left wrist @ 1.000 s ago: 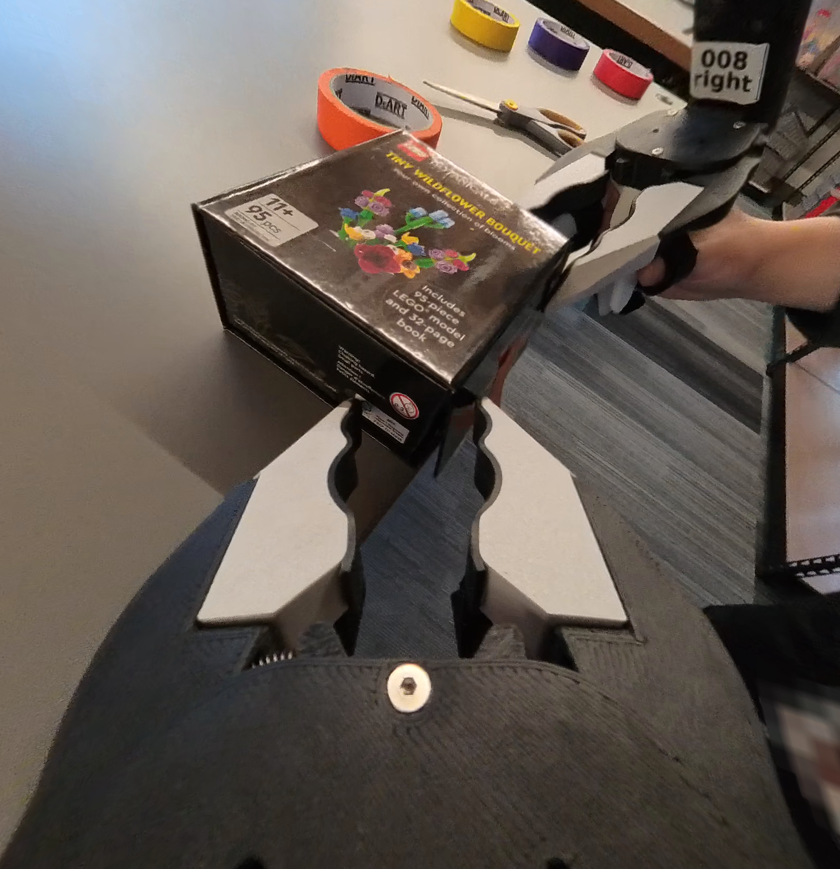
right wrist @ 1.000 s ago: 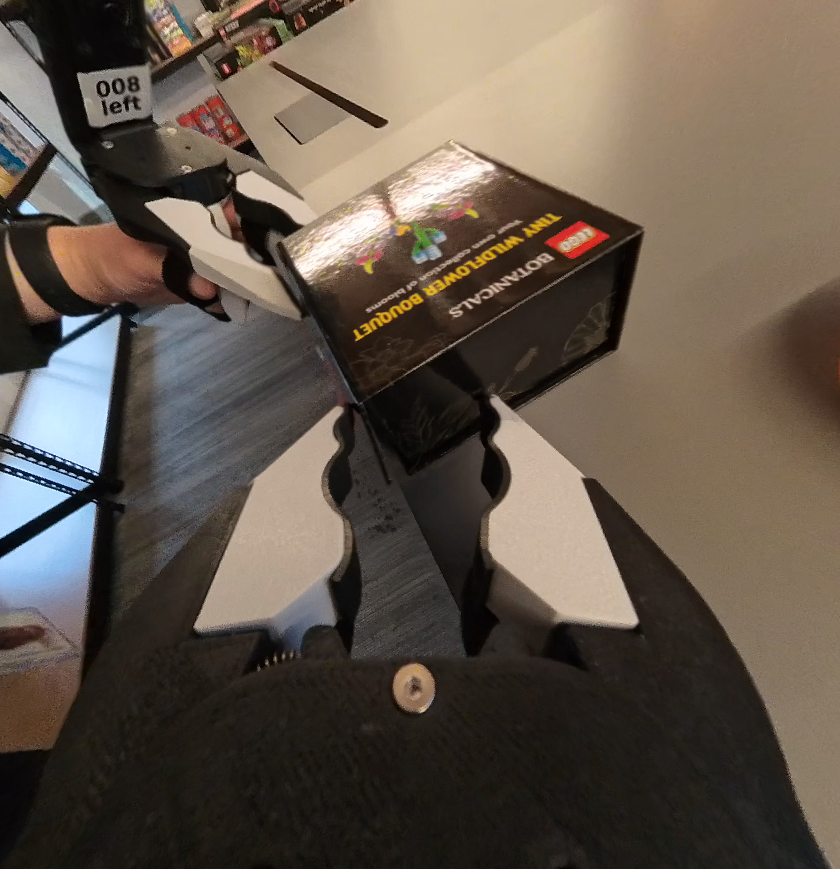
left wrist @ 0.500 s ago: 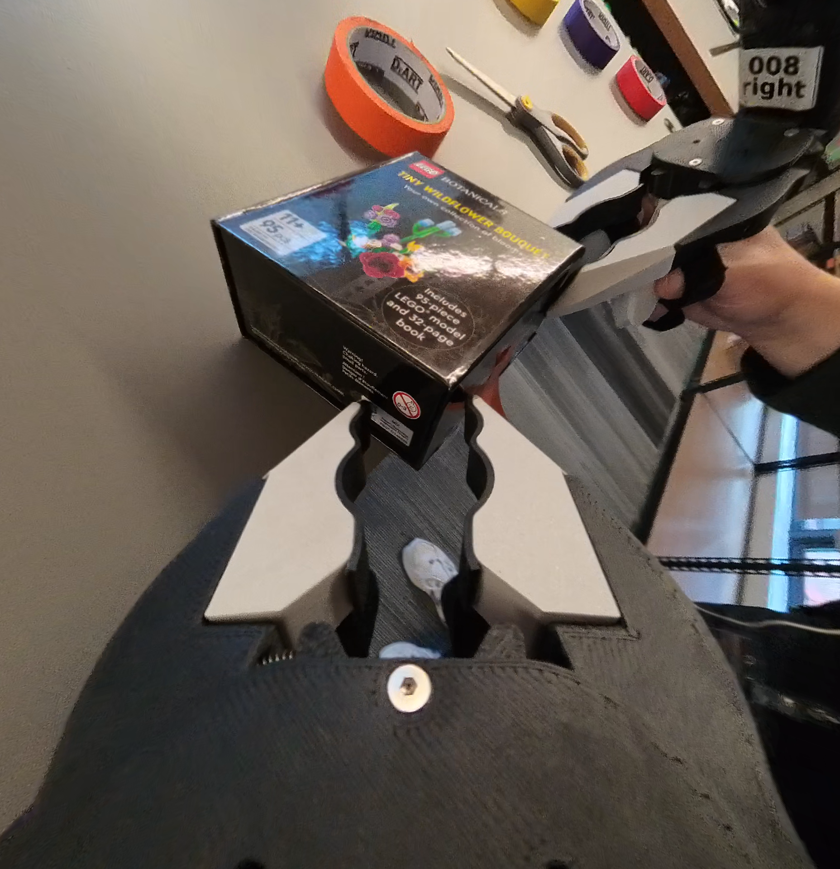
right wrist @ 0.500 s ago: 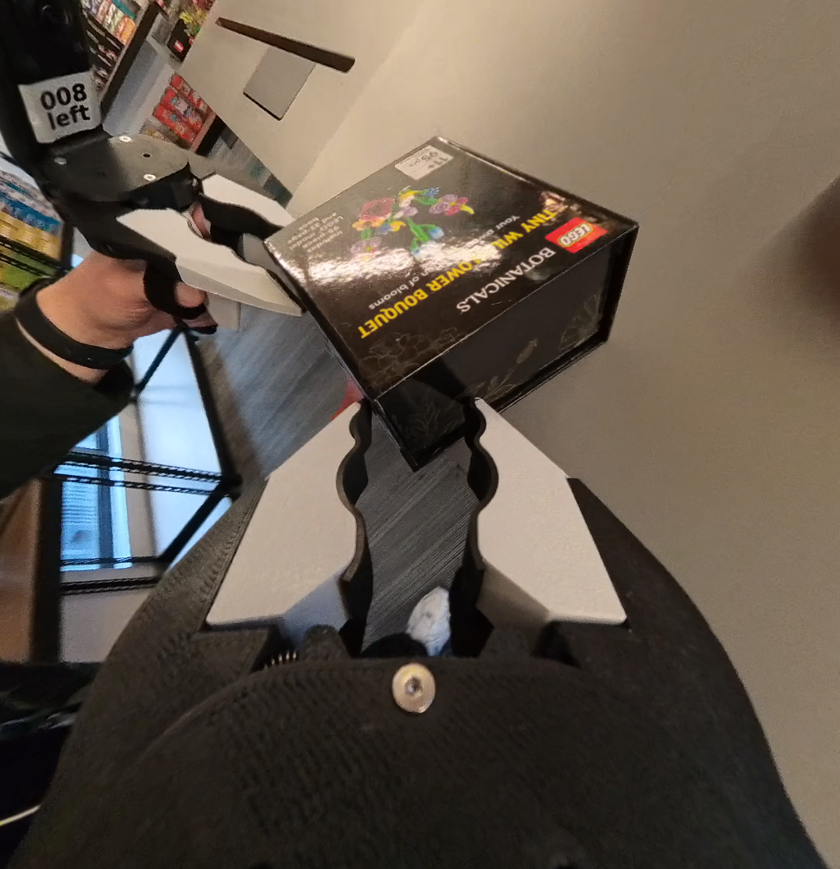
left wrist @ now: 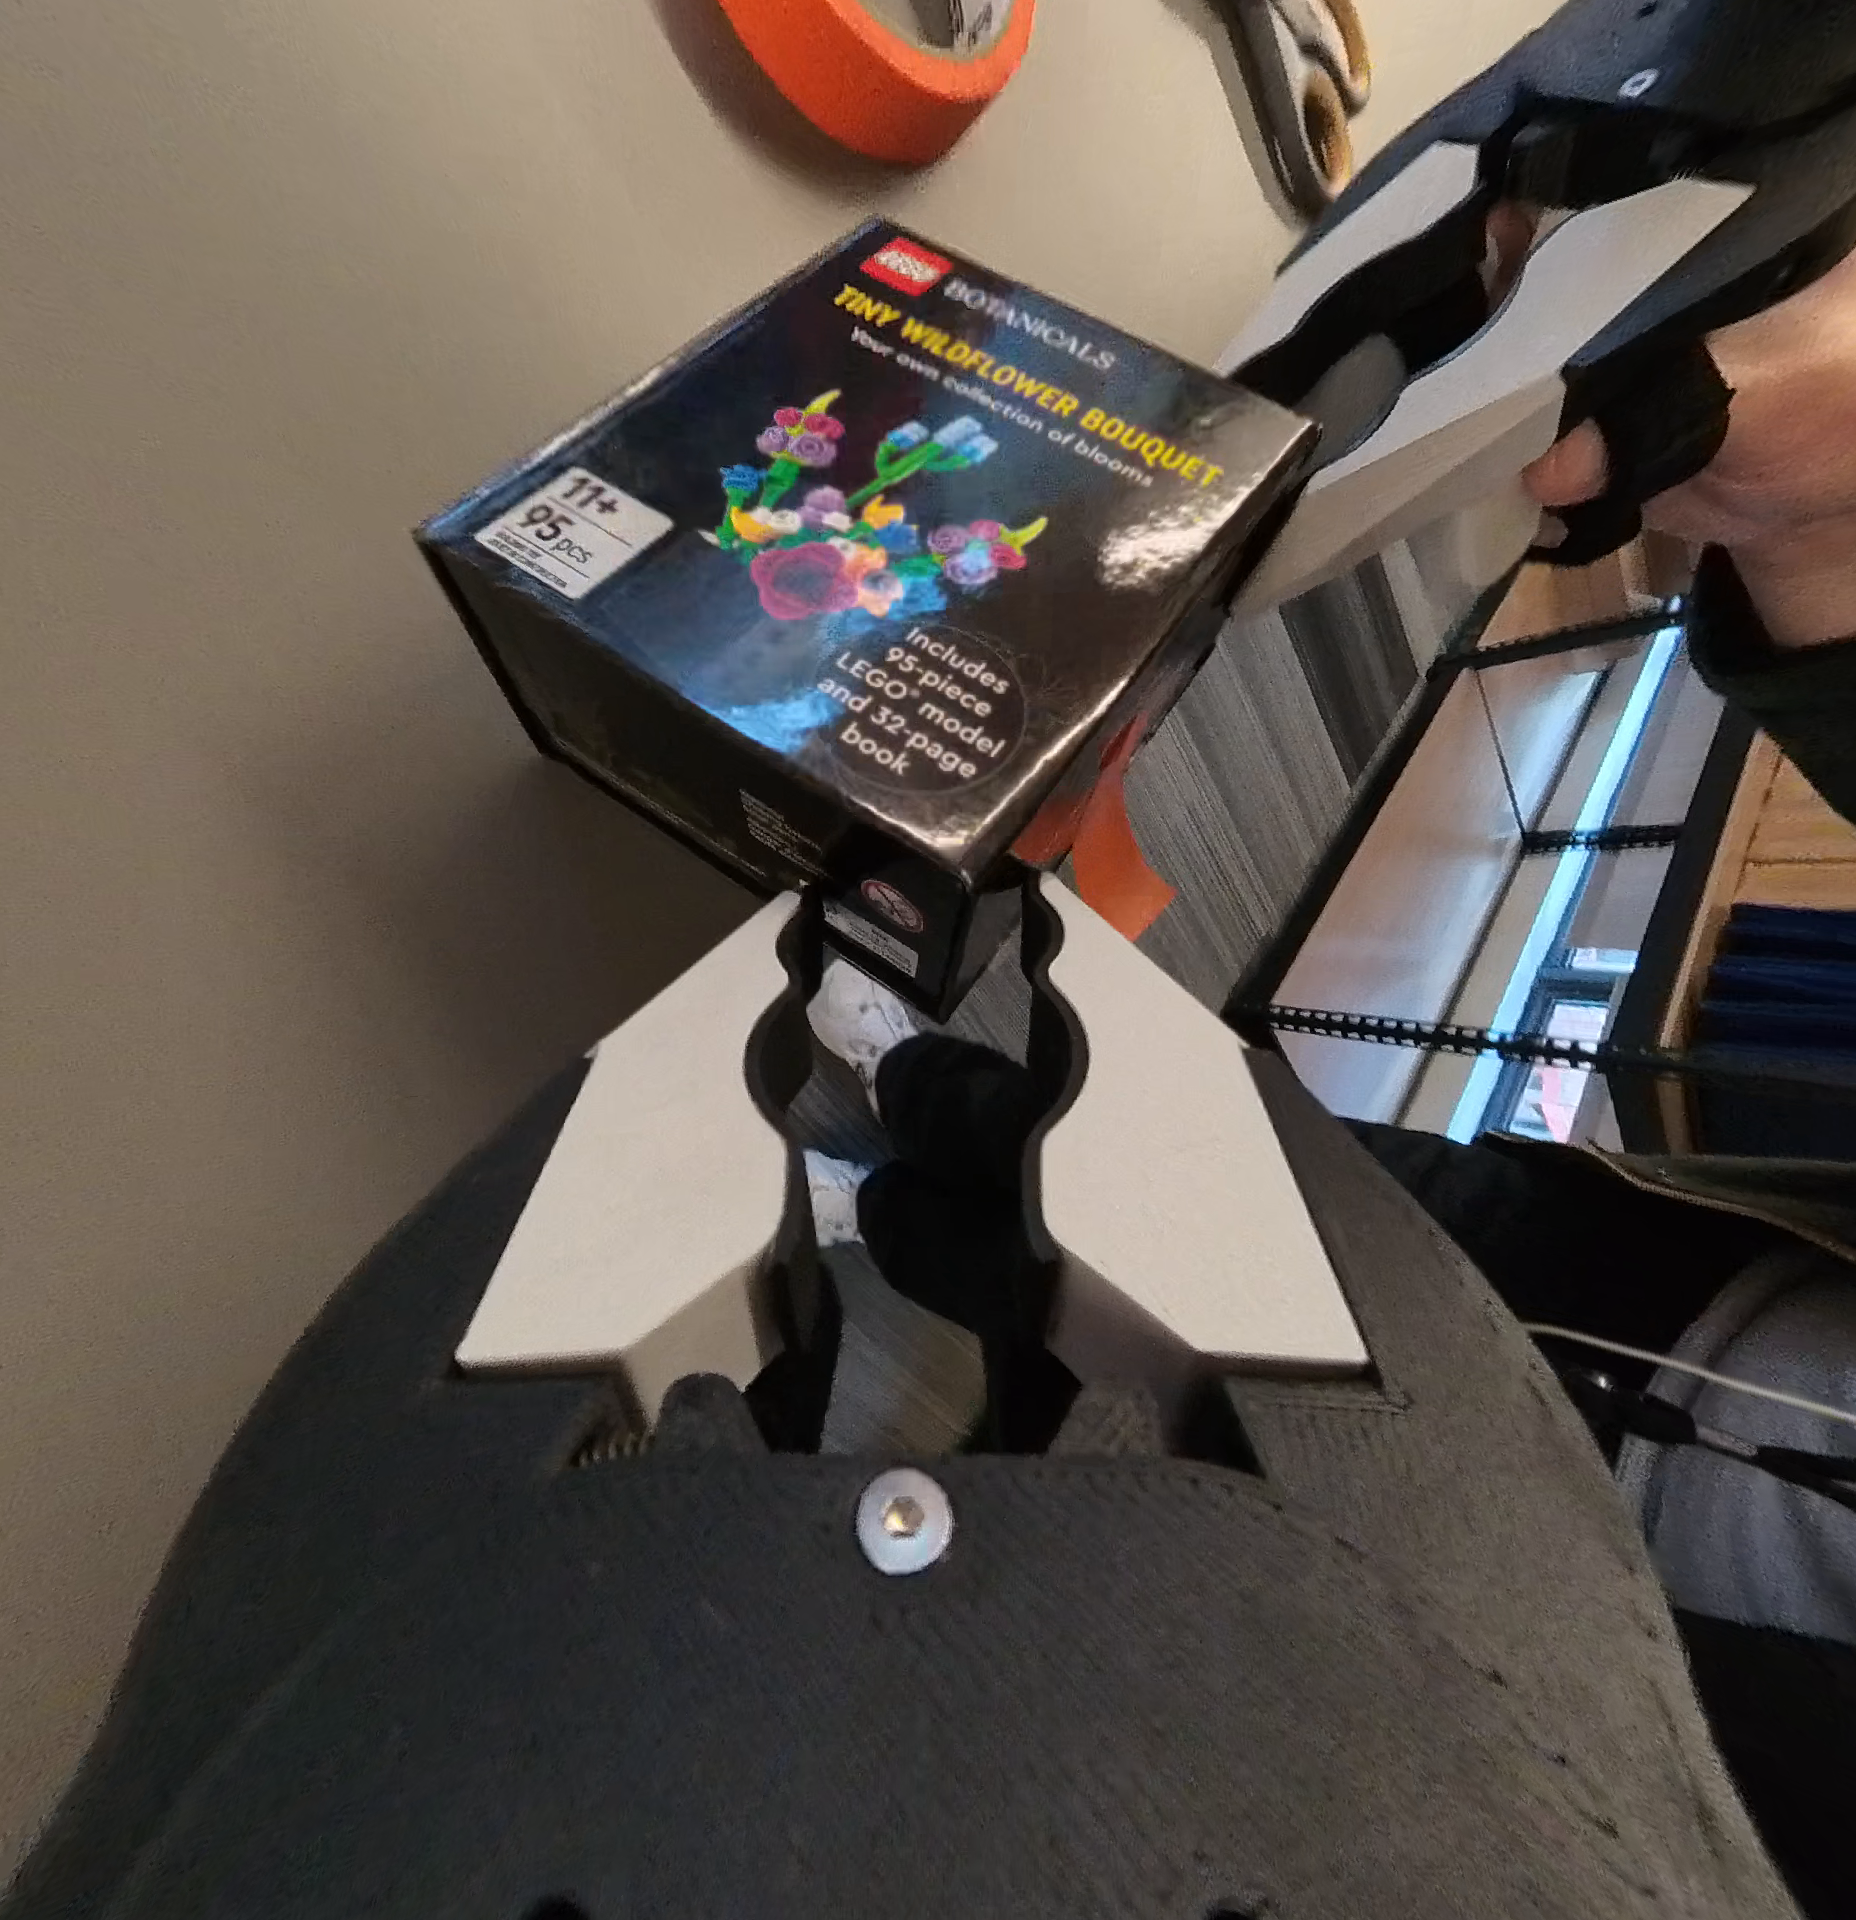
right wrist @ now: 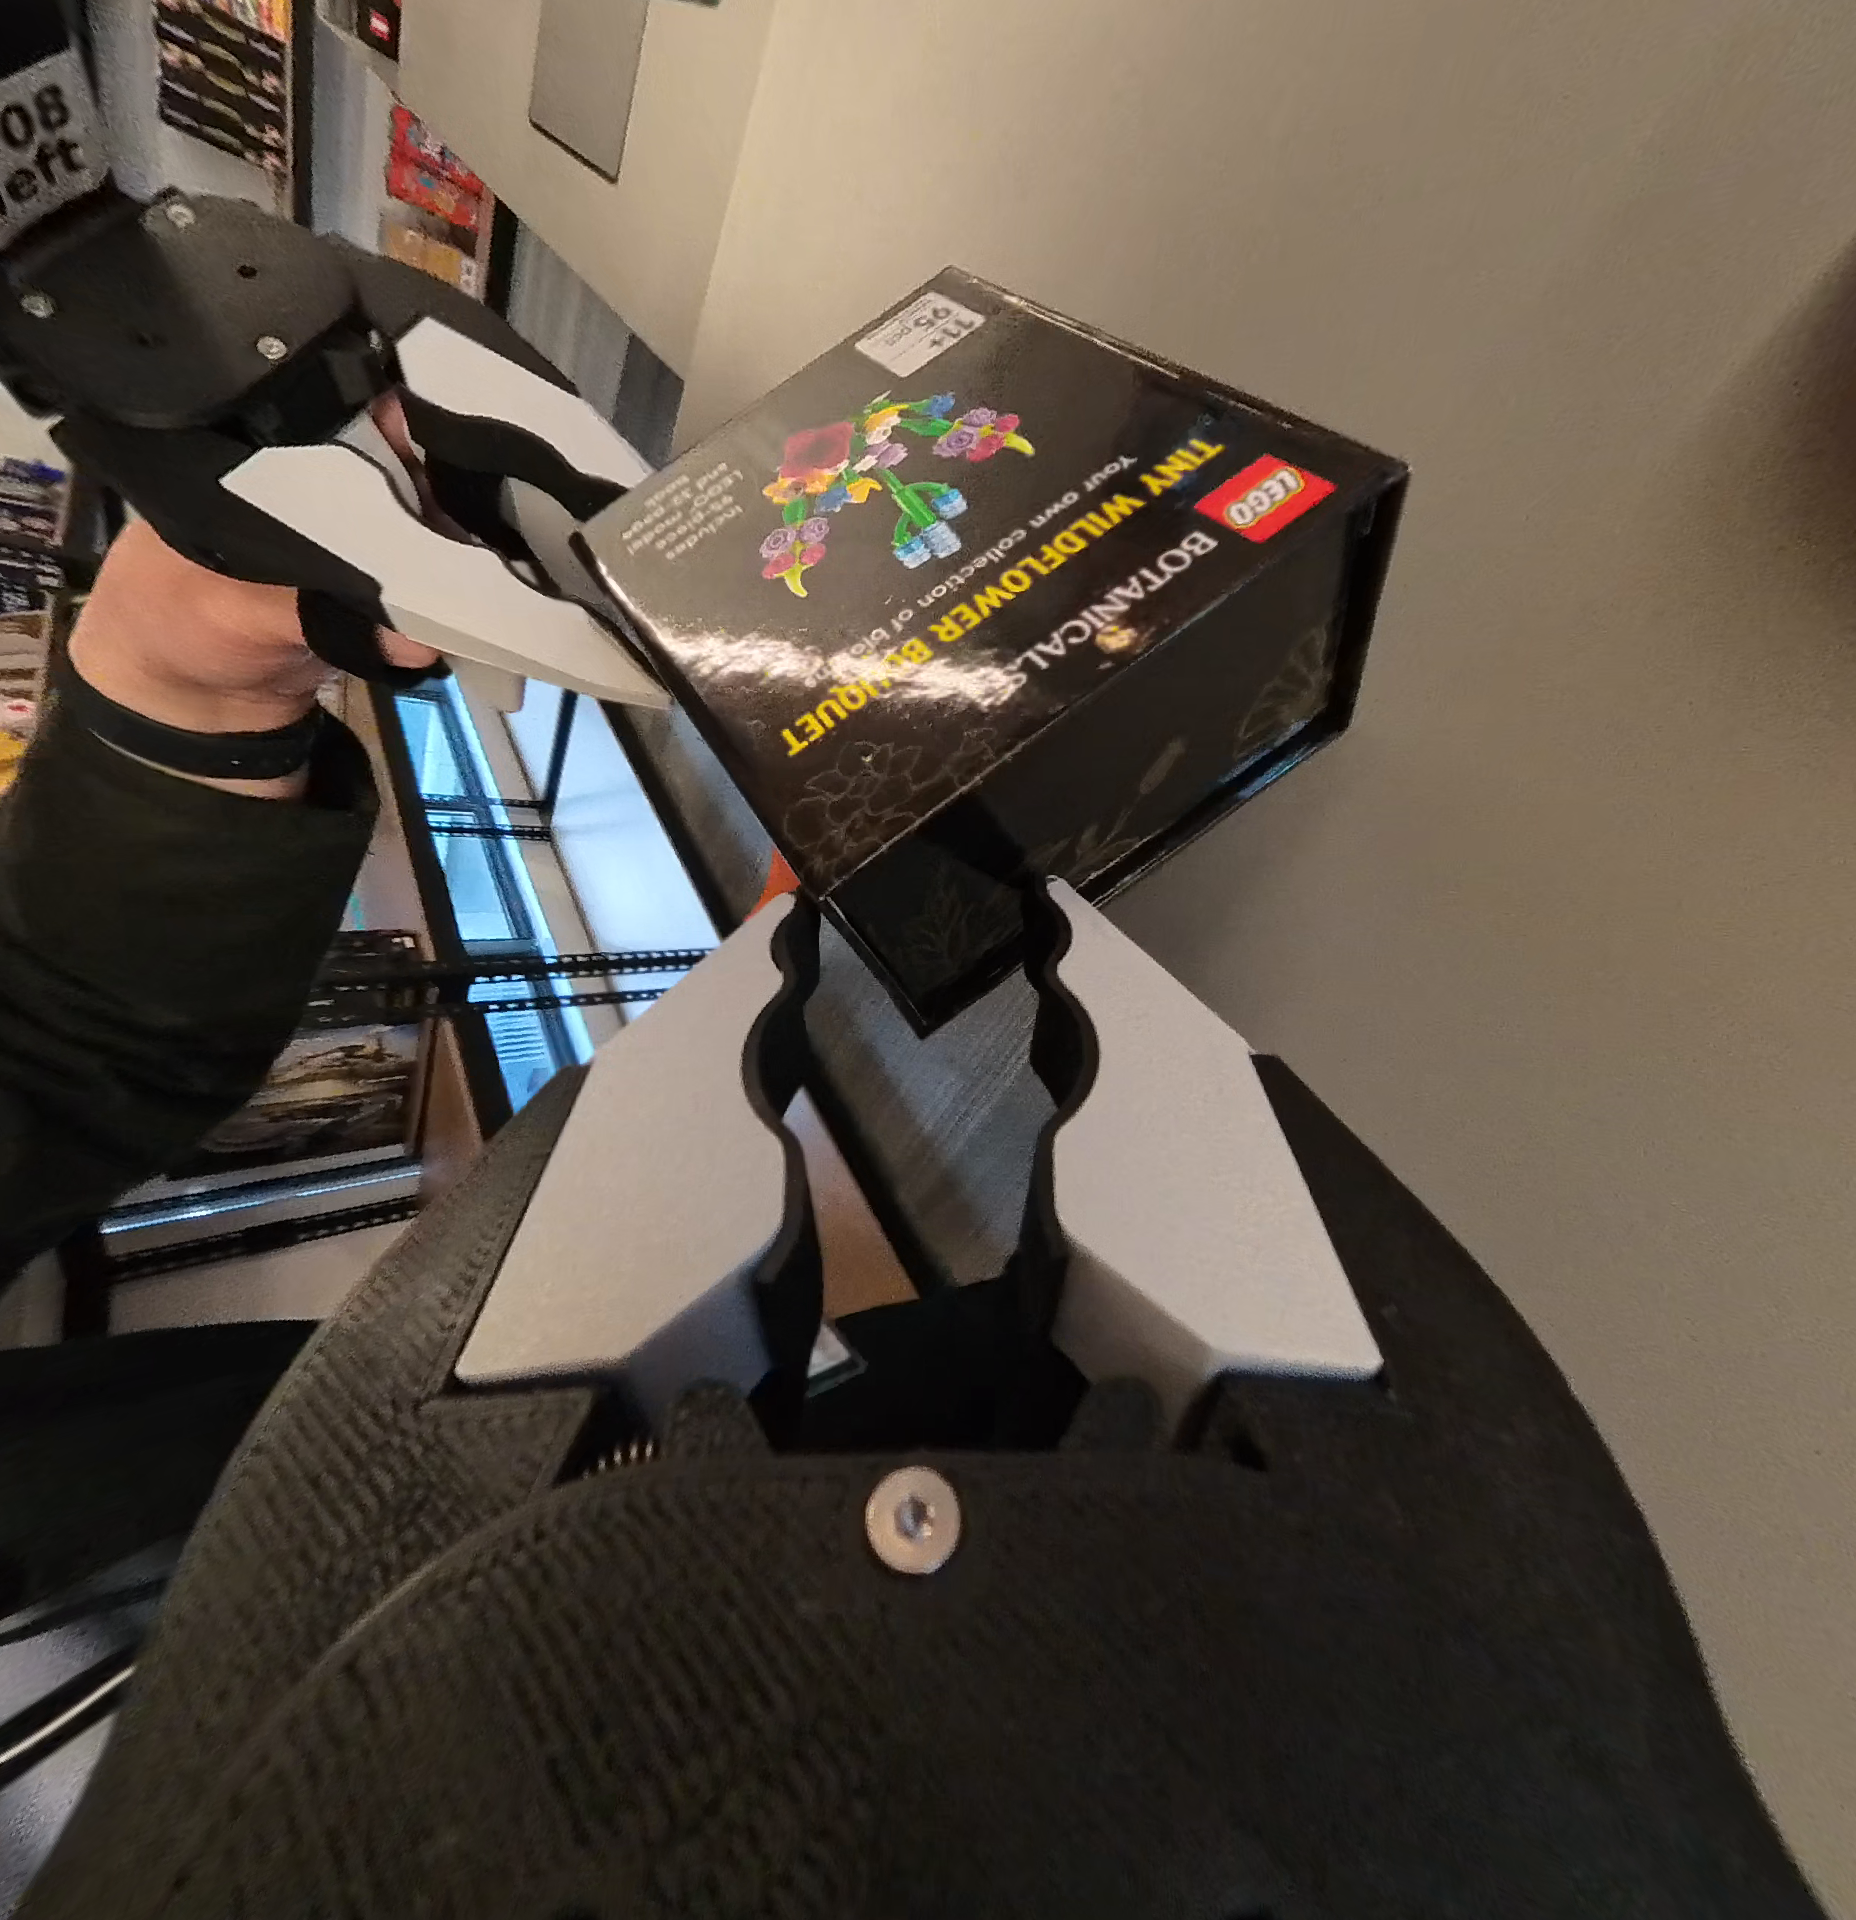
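Since a second ago the black toy box [left wrist: 862, 561] has been lifted and tipped further over the table's edge, so more floor and shelving show under it, and the orange tape roll [left wrist: 882, 73] has slid to the top of the left wrist view. The left gripper [left wrist: 908, 925] is clamped on one lower corner of the box; the right gripper [right wrist: 919, 914] is clamped on the neighbouring corner. The box hangs tilted between them, its flowered lid facing up, apart from the grey table [left wrist: 197, 436]. Scissors [left wrist: 1298, 94] lie on the table beside the tape roll. A strip of orange tape [left wrist: 1111, 842] sticks out under the box. Beyond the table edge are grey striped carpet [left wrist: 1246, 717] and black-framed shelving [right wrist: 508, 831]; shelves of coloured boxes [right wrist: 425, 187] stand farther off.
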